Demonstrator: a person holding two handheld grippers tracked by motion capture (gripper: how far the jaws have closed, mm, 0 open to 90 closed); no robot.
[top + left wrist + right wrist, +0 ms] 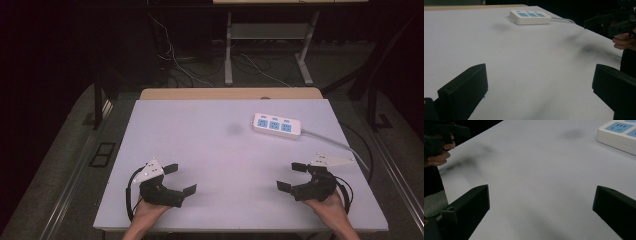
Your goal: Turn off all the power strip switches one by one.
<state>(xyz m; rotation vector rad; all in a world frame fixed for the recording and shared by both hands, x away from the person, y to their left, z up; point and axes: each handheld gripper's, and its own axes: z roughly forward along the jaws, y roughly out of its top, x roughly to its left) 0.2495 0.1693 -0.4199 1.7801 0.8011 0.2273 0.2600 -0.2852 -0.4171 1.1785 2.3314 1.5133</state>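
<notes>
On the white table (215, 150) lay one white power strip (276, 125), toward the far right, well apart from both grippers. From above I could see what neither gripper view gave: its grey cord (332, 142) running off over the right edge, the wooden strip along the table's far side, and the dark room behind, with loose cables on the floor and the metal legs of another desk. The left gripper (181, 179) and the right gripper (291, 176) rested near the front edge, one at each side, pointing inward toward each other, each topped by a grey three-cornered plate. Both stood with jaws spread wide and nothing between them.

The left gripper view looked low across the table and showed the strip's three blue socket faces at the far edge, plus the other hand's fingers (622, 41) wrapped round the right gripper at the table's side. The right gripper view caught just a corner of the strip at upper right and the left hand's fingers (440, 155) at upper left. Faint grey smudges marked the tabletop.

I counted one strip, three sockets, two grippers, two hands.
</notes>
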